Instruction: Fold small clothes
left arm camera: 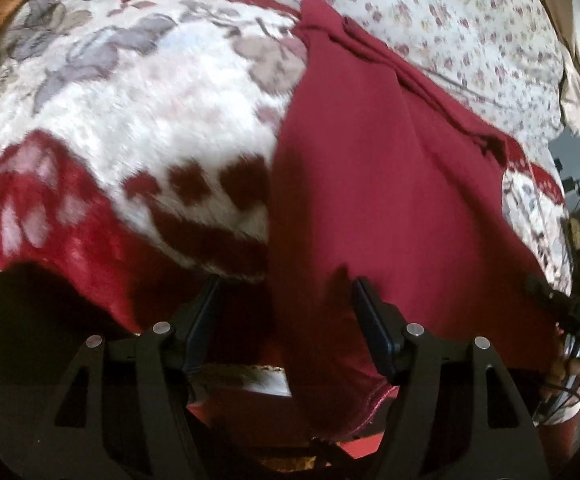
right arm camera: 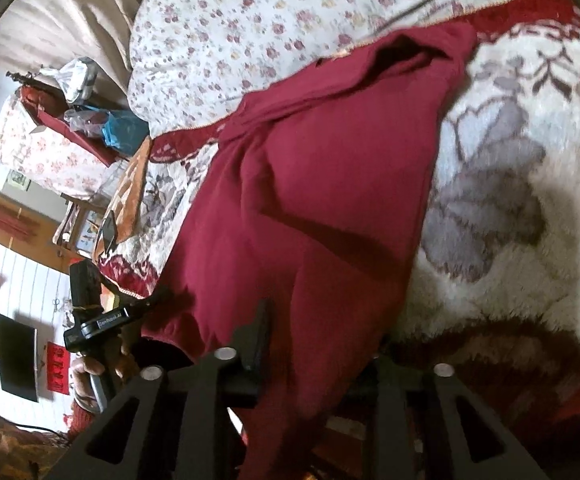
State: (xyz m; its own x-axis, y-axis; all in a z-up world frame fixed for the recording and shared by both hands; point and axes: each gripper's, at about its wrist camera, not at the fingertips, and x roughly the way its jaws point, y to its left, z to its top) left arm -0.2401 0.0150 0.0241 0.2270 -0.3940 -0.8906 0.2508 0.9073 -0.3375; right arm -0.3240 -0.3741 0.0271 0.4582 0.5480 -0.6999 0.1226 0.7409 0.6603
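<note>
A dark red garment point(left arm camera: 390, 184) lies spread on a furry floral blanket point(left arm camera: 138, 112); it also shows in the right wrist view point(right arm camera: 322, 184). My left gripper point(left arm camera: 286, 284) is open, its right finger point(left arm camera: 370, 320) lying on the garment's near hem and its left finger point(left arm camera: 206, 312) over the blanket. In the right wrist view my right gripper point(right arm camera: 322, 344) straddles the garment's near edge: the left finger point(right arm camera: 256, 344) shows and the right one is hidden under the cloth, with a wide gap between them. The left gripper point(right arm camera: 102, 316) appears at the garment's left corner.
A white sheet with small flowers point(left arm camera: 430, 12) covers the bed beyond the blanket. Left in the right wrist view are a cluttered red table with bags point(right arm camera: 86, 112), a dark screen point(right arm camera: 18, 356) and a white tiled floor point(right arm camera: 30, 284).
</note>
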